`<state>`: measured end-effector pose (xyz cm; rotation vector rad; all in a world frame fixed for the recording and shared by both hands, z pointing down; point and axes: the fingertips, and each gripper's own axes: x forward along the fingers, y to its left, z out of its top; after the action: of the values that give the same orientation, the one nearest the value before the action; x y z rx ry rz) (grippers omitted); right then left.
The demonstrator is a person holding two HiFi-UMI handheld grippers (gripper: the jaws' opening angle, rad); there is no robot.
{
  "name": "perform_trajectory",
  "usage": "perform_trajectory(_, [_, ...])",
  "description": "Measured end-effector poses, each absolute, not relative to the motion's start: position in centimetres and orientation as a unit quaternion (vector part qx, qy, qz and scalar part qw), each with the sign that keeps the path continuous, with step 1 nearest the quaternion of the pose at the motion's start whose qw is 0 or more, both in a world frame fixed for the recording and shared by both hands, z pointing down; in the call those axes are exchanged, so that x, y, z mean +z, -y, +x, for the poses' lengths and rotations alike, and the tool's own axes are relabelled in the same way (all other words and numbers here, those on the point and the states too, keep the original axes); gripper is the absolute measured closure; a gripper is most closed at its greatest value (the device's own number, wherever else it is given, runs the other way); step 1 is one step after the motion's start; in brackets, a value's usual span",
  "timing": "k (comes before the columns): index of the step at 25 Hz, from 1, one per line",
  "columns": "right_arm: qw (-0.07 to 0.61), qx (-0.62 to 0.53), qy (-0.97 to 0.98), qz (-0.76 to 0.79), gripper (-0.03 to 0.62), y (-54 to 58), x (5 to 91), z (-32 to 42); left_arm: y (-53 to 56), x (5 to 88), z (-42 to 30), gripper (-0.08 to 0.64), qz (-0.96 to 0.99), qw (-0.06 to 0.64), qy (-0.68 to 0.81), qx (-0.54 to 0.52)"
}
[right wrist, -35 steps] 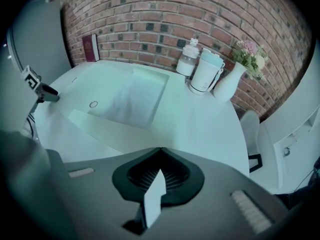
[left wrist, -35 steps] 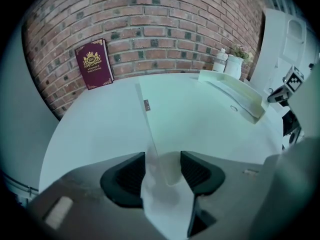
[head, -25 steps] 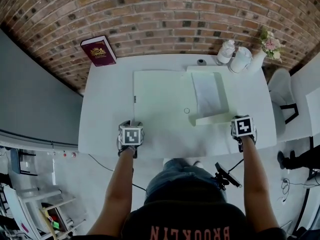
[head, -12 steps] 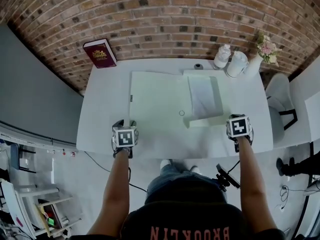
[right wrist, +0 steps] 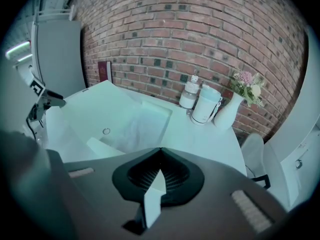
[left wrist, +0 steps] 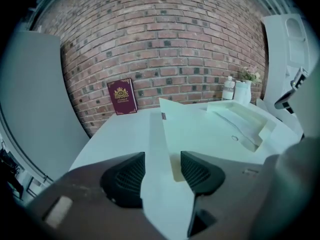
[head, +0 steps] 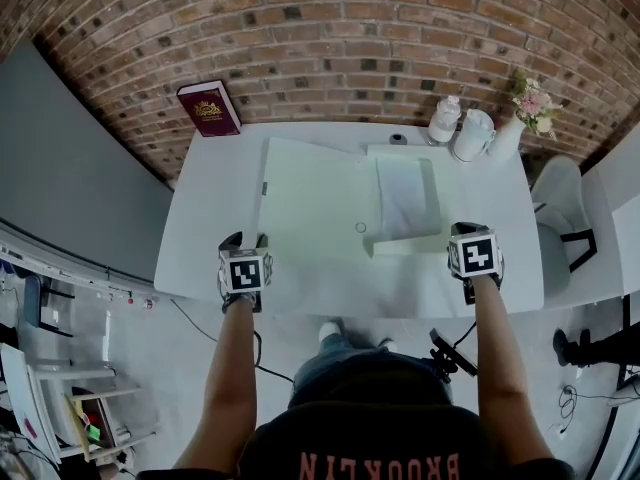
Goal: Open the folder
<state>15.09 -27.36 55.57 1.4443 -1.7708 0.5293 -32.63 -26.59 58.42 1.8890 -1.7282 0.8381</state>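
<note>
Already open, the folder (head: pixel 320 198) lies spread on the white table (head: pixel 200 228), ahead of the 2 grippers. The left gripper (left wrist: pixel 162 171), jaws partly apart with nothing gripped, hangs just off the folder's near-left corner. The right gripper (right wrist: pixel 160 171), jaws closed together and empty, sits near its near-right corner.

A white table (head: pixel 205 238) is set against a brick wall (head: pixel 330 28), flanked by a grey panel (head: pixel 70 168) and a white chair (head: pixel 558 193), on pale floor (head: pixel 150 353).
</note>
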Motion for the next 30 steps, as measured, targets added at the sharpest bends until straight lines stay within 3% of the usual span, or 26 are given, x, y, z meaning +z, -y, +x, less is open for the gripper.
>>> perform_trajectory(21, [0.259,0.158,0.755,0.582,0.592,28.0,46.2,13.9,28.0,47.3,-27.7,0.342,0.723,0.133,0.645,0.209])
perform_trajectory(30, [0.156,0.093,0.797,0.576,0.592,28.5,40.0,12.1,29.3,41.8,-23.6,0.342,0.750,0.078,0.637,0.161])
